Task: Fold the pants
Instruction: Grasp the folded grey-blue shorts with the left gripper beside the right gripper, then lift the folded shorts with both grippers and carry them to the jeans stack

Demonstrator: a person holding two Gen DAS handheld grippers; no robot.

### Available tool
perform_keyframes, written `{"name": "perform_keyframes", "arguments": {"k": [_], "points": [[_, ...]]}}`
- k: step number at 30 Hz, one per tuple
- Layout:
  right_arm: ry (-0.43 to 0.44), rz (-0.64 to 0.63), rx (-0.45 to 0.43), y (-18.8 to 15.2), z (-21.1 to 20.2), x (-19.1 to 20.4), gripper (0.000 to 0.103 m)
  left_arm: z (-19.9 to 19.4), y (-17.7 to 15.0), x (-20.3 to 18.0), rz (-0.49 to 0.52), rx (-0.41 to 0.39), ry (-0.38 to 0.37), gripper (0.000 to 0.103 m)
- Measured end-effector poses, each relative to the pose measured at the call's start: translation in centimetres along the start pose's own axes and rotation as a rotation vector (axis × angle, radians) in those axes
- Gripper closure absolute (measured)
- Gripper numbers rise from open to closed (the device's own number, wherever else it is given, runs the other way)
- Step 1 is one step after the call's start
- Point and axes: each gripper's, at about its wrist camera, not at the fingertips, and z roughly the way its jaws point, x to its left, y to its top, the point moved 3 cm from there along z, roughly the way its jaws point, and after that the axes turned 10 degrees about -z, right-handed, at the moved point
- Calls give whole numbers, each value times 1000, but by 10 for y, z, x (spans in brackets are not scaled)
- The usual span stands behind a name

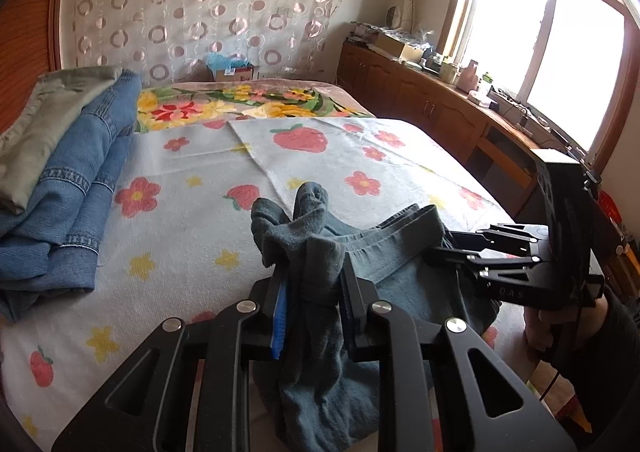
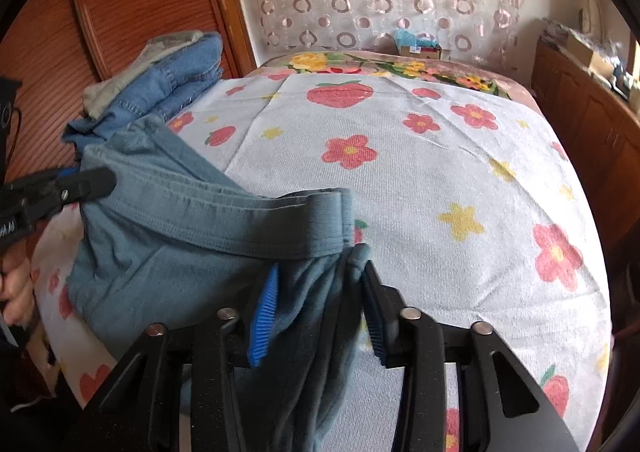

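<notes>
At the far left of the bed [image 1: 192, 220], against the wooden headboard [image 2: 132, 0], lies one stack of three folded garments: an olive-green one [image 1: 44, 124] on top and two pairs of blue jeans [image 1: 76, 188] beneath it. One white bedspread printed with strawberries, red flowers and yellow stars covers the mattress, and one floral blanket [image 1: 248, 100] lies across the far end.

There is one pair of grey-blue pants [image 2: 160, 252], soft and fleecy, with a wide stitched waistband [image 2: 240, 212]. They hang bunched at the near edge of the bed, the waistband stretched between two grippers and the legs drooping below.

The left gripper [image 1: 310, 284] has its jaws drawn close together, pinching a thick wad of the pants' fabric that sticks up above its blue-ribbed pads [image 1: 278, 316]. The right gripper [image 2: 316, 292] is narrowed onto the other end of the waistband, folds of the cloth pressed between its pads [image 2: 262, 316]. At the right, a wooden cabinet [image 1: 420, 100] runs under one bright window [image 1: 540, 44].
</notes>
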Motion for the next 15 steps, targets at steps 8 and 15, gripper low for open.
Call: {"name": "perform_keyframes", "arguments": {"k": [8, 15], "points": [[27, -1, -55, -2, -18, 5, 91, -18, 1, -11, 30, -46, 5, 82], [-11, -75, -153, 8, -54, 21, 91, -47, 13, -24, 55, -123, -5, 83]]}}
